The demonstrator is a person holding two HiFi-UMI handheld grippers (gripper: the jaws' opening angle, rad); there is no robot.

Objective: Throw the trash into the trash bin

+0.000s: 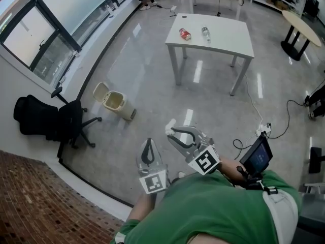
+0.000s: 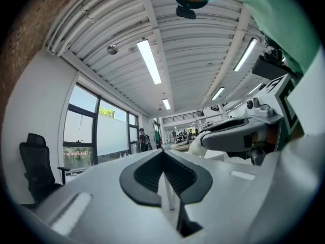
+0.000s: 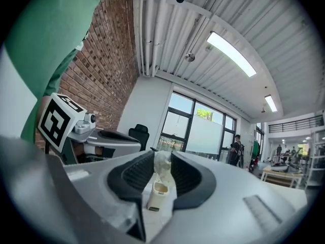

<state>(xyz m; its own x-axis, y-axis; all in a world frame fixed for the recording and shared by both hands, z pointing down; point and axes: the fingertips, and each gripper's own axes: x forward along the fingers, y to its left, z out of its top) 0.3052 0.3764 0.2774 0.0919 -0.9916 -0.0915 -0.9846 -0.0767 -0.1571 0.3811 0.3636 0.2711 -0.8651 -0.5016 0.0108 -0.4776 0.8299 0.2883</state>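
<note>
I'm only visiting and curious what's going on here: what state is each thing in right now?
left gripper: shut, nothing in it.
right gripper: shut on a white wad of trash.
trash bin: upright, lid open.
red can: lying on its side on the table.
bottle: lying on its side beside the can.

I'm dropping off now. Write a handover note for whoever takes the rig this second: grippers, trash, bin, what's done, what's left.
Right gripper: shut on a crumpled white paper scrap.
Left gripper: shut, empty.
Beige plastic trash bin: on the floor ahead to the left, lid open.
Red drink can and clear plastic bottle: lying on the white table.
Done: scrap picked up.
Left: drop the scrap in the bin, then probably fetch the can and bottle.
</note>
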